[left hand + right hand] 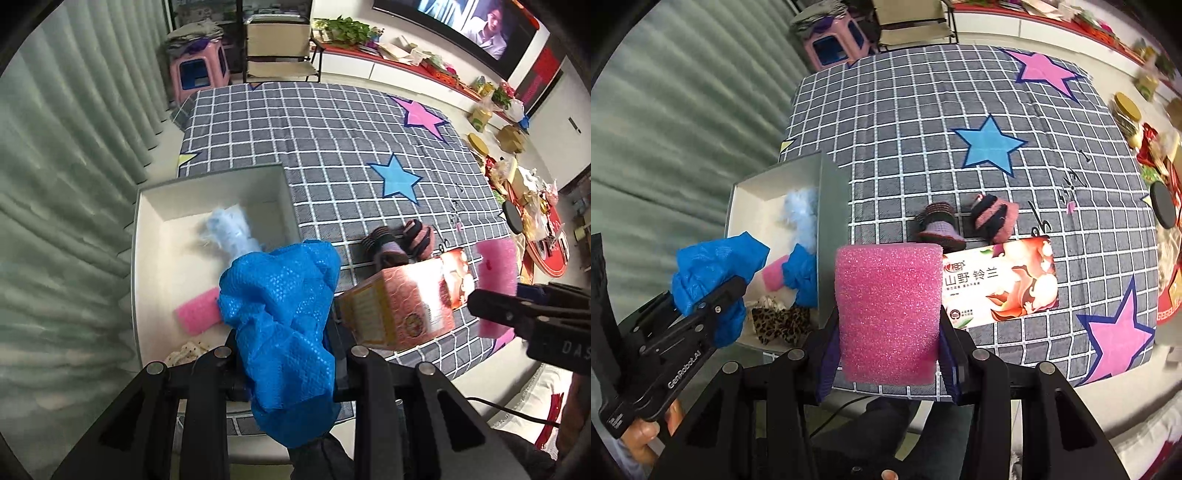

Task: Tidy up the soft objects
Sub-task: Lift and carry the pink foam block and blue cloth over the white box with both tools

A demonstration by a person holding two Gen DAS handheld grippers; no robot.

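My left gripper (284, 343) is shut on a crumpled blue plastic cover (284, 314) and holds it over the near right corner of the white box (147, 206); it also shows in the right wrist view (713, 273). My right gripper (888, 332) is shut on a pink foam block (889, 310), held above the table's front edge right of the box (831, 221). Inside the box lie a pale blue fluffy piece (229, 229), another pink foam piece (197, 310) and a leopard-print bow (781, 323). Two small knitted socks (938, 225) (993, 218) lie on the cloth.
A checked grey cloth with stars (923, 110) covers the table. A printed tissue box (1001, 280) lies by the socks. Green curtains (55, 184) hang at the left. A pink stool (199, 70) and a folding chair (277, 48) stand beyond the table.
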